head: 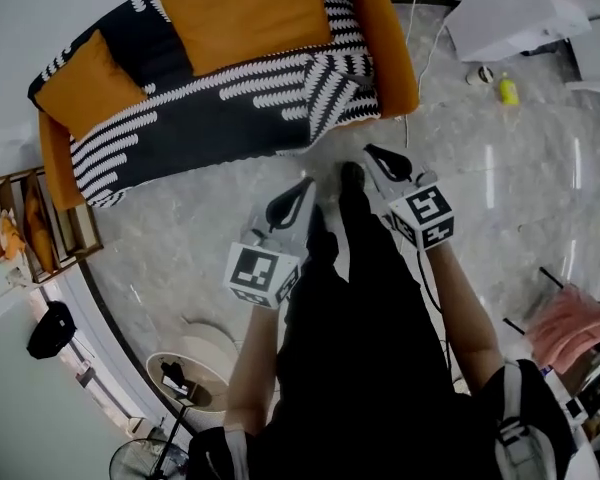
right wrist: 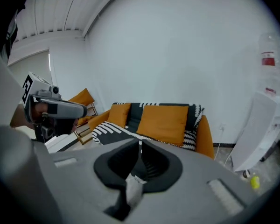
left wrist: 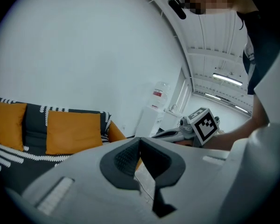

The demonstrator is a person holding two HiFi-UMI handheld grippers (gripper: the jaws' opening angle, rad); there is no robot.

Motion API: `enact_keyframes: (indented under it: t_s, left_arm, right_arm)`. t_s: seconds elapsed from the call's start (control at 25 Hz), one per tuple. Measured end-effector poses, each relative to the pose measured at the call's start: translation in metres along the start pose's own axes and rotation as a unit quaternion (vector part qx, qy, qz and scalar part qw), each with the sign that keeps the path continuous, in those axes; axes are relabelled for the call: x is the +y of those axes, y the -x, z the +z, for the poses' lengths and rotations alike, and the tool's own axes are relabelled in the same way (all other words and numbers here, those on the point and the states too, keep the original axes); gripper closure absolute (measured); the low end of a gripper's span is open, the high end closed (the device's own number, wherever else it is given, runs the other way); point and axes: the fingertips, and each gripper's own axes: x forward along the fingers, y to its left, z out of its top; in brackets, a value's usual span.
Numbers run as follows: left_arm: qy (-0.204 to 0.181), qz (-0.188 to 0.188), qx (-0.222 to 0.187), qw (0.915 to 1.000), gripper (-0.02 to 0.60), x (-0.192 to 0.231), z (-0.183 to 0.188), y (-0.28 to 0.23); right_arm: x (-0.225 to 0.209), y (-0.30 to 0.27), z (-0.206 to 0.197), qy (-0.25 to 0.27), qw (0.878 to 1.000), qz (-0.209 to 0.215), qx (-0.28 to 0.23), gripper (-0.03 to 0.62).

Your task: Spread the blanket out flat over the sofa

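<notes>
The black blanket (head: 230, 108) with white stripes lies spread over the seat and back of the orange sofa (head: 392, 43), and two orange cushions (head: 245, 8) rest on it. Both grippers hang over the marble floor in front of the sofa, close to the person's dark-clothed legs and away from the blanket. My left gripper (head: 308, 183) points at the sofa's front edge, jaws together with nothing between them (left wrist: 140, 141). My right gripper (head: 370, 151) sits beside it, also empty, jaws meeting at the tips (right wrist: 140, 143). The blanket (right wrist: 114, 130) shows beyond them.
A low wooden shelf (head: 40, 223) stands left of the sofa. A white box (head: 525, 8), a small yellow object (head: 507, 90) and a cable (head: 412, 58) lie at the right. A pink cloth (head: 575, 323) is at the lower right, a round white base (head: 195, 368) at the lower left.
</notes>
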Motion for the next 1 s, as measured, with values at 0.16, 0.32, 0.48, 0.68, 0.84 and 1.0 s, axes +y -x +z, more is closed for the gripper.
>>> enact_keyframes:
  t_s: [0.16, 0.32, 0.48, 0.68, 0.84, 1.0]
  left_arm:
    - [0.018, 0.019, -0.002, 0.9997, 0.571, 0.017, 0.0, -0.042]
    - [0.018, 0.03, 0.006, 0.9994, 0.571, 0.032, -0.012, -0.077]
    - [0.019, 0.05, 0.012, 0.9985, 0.571, 0.06, -0.022, -0.103]
    - [0.034, 0.071, 0.022, 0.9966, 0.571, 0.094, -0.055, -0.122]
    - [0.051, 0.093, 0.032, 0.9938, 0.571, 0.121, -0.092, -0.135]
    - [0.073, 0.114, 0.04, 0.99, 0.571, 0.143, -0.123, -0.149]
  right_arm:
    - [-0.042, -0.041, -0.013, 0.001, 1.0, 0.014, 0.02, 0.574]
    - [-0.076, -0.083, -0.036, 0.001, 0.999, 0.024, 0.048, 0.565]
    - [-0.103, -0.135, -0.055, 0.013, 0.997, 0.035, 0.069, 0.548]
    - [-0.13, -0.2, -0.089, 0.024, 0.995, 0.032, 0.091, 0.528]
    - [-0.156, -0.251, -0.118, 0.03, 0.993, 0.023, 0.113, 0.517]
    - [-0.178, -0.284, -0.145, 0.039, 0.99, 0.019, 0.138, 0.516]
